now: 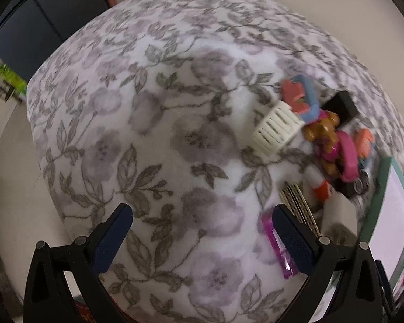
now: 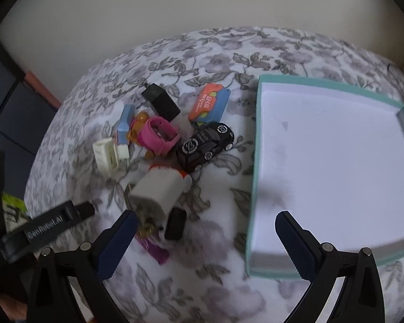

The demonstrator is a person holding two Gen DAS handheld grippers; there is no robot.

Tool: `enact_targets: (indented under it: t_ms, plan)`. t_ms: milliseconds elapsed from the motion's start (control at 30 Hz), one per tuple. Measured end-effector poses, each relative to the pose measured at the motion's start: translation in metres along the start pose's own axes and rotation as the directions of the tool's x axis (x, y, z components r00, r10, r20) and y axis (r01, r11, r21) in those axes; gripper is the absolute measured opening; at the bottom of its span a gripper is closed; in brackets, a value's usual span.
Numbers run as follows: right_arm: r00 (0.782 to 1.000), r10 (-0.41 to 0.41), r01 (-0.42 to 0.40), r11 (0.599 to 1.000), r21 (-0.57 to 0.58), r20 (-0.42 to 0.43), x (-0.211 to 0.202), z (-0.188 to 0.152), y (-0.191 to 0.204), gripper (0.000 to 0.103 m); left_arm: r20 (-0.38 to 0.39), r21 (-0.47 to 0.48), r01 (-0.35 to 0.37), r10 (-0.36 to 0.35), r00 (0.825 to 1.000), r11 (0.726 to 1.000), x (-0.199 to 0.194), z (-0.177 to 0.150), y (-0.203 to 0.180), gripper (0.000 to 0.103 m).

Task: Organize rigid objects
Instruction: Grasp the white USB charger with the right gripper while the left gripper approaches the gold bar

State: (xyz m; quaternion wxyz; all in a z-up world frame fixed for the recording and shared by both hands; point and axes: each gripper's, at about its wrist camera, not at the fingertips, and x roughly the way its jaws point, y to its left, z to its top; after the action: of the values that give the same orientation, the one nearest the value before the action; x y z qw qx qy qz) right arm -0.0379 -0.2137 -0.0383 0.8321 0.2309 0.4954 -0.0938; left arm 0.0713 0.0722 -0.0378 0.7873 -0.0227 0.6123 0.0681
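On the floral-covered bench (image 2: 223, 43), the pile of small rigid items sits untouched left of the teal-rimmed box (image 2: 258, 140), and the box's white floor is bare, so by my read nothing is sorted yet and the whole job is still ahead. Pile contents in the right wrist view: black toy car (image 2: 206, 145) nearest the box wall but apart from it, orange-and-blue card pack (image 2: 208, 103) behind it, black block (image 2: 161, 102), pink band (image 2: 159, 134) over an amber figure (image 2: 137, 127), light blue piece (image 2: 125, 123), cream slatted clip (image 2: 105, 156), white plug-shaped block (image 2: 159, 191) lying on an orange-and-white tube (image 2: 184, 173), small black piece (image 2: 176, 223), magenta piece (image 2: 156, 251) at the near edge, partly under the others. Blur makes some items hard to name. The left wrist view shows the same cluster from the other side: cream clip (image 1: 277, 127), magenta piece (image 1: 278, 245) just beside one finger, plus a gold-patterned flat strip (image 1: 300, 210). Left tool (image 1: 202, 231) is spread wide with nothing between the fingers, over bare cloth next to the pile. Right tool (image 2: 206, 235) is also spread wide and carries nothing, hovering between the pile and the box's near corner; the left tool body (image 2: 44, 228) shows at its left edge. Remaining: every item needs moving into the box, about a dozen picks. The car looks like the easiest first grab, isolated and closest.
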Motion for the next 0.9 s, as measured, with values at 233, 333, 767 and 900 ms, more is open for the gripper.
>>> enact_targets:
  t_ms: [233,333,767,900]
  plan:
    - [0.999,0.024,-0.024,1.0,-0.002,-0.045,0.022,0.017,0.013,0.103,-0.069,-0.125,0.006,-0.015,0.997,0.992,0.02,0.02,0.003,0.103]
    - [0.996,0.029,-0.031,0.999,-0.032,-0.079,0.029,0.022,0.019,0.103,-0.087,-0.156,0.003,-0.017,0.996,0.988,0.027,0.029,0.002,0.103]
    - [0.986,0.065,-0.078,0.993,-0.086,-0.154,0.048,0.025,0.033,0.082,-0.096,-0.108,0.052,-0.062,0.993,0.993,0.037,0.04,0.009,0.103]
    - [0.979,0.12,-0.132,0.989,-0.067,-0.163,0.049,0.022,0.034,0.061,-0.101,-0.1,0.027,-0.037,0.994,0.995,0.041,0.037,0.018,0.103]
